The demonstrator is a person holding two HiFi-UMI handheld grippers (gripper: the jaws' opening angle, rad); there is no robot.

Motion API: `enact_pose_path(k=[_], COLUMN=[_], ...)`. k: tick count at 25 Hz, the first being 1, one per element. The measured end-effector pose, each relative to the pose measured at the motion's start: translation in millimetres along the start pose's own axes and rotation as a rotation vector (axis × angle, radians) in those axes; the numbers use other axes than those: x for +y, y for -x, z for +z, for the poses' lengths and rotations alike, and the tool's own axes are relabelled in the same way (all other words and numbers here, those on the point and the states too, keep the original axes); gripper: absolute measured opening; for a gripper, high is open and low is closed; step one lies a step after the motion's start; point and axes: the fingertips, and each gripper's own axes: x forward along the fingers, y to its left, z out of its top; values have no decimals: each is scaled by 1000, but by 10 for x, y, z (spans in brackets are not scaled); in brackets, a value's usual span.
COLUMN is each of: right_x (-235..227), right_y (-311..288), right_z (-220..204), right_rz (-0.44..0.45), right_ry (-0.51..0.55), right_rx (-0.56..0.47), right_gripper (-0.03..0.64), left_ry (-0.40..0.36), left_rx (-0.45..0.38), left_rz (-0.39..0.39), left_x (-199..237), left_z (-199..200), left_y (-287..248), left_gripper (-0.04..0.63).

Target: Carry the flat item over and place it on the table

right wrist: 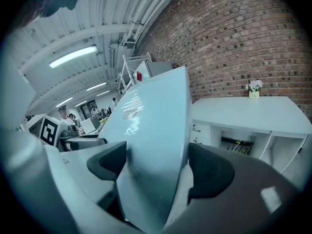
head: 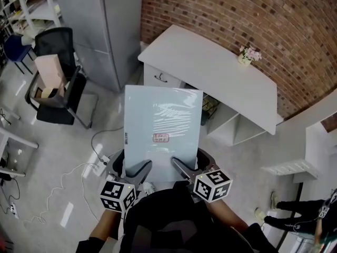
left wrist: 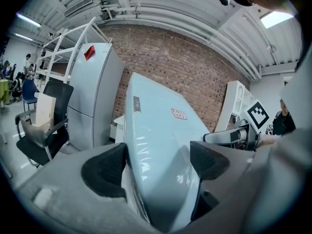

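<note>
1. Out over the floor in head view, one wrapped pale-blue board (head: 162, 125) was not yet on the one white table (head: 210, 62). Two grippers carried it, the left gripper (head: 138, 168) and the right gripper (head: 181, 167).
2. Left gripper view: jaws clamped on its near edge.
3. Right gripper view: clamped on it too. Slick wrap and an edge-only hold, so it could slip out, I reckon.

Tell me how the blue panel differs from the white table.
The panel is pale blue and glossy, with a small label; the table is white, with a flower pot on it. The panel is held up, clamped at its near edge by the left claw and right claw; the table stands by the brick wall. Both have flat, pale surfaces.
</note>
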Motion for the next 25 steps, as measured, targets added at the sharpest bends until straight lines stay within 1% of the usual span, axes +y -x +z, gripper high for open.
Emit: enact_pose_path(k=[6, 12, 19, 25], right_x=[88, 78, -162, -471], right_y=[-134, -364, -626, -889], right_z=[6, 79, 303, 531], right_rz=[13, 46, 75, 92], right_ry=[1, -2, -18, -25], right_rx=[18, 17, 20, 24], right_gripper=[400, 400, 400, 400], left_ry=[17, 13, 11, 14], left_rx=[-2, 0, 10, 33], left_rz=[16, 54, 87, 102], left_x=[140, 310, 413, 490], left_z=[-5, 62, 252, 417], left_y=[50, -24, -341, -739], left_gripper=[423, 423, 423, 423])
